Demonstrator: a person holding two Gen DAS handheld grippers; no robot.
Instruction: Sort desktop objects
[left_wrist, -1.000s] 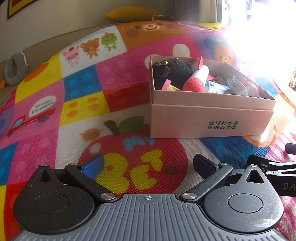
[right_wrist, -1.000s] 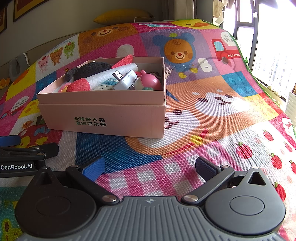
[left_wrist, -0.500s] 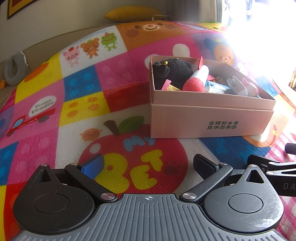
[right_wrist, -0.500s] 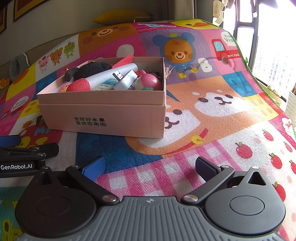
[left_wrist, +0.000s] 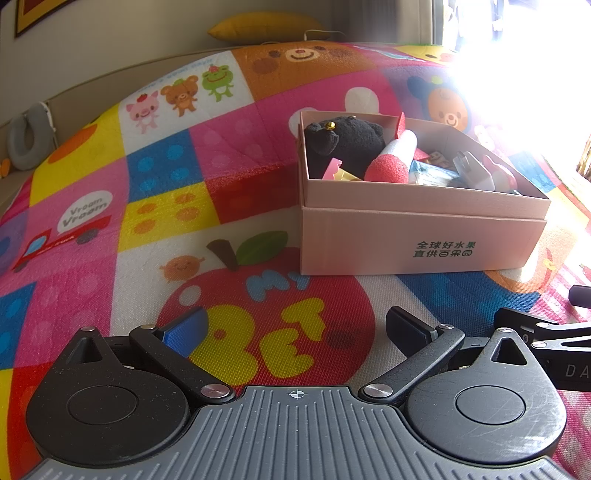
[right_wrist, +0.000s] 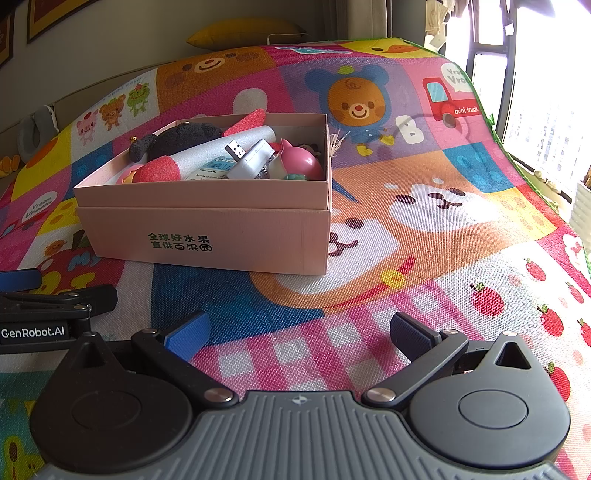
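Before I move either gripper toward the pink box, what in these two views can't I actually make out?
- Bottom of the pink box: hidden in both views by its walls and the piled items.
- Items under the black plush and foam rocket: covered in both views.
- Mat beyond the box, left wrist view: washed out by window glare.
- Small label in the box, right wrist view: print too small.
- Left gripper and right gripper: both open, empty.
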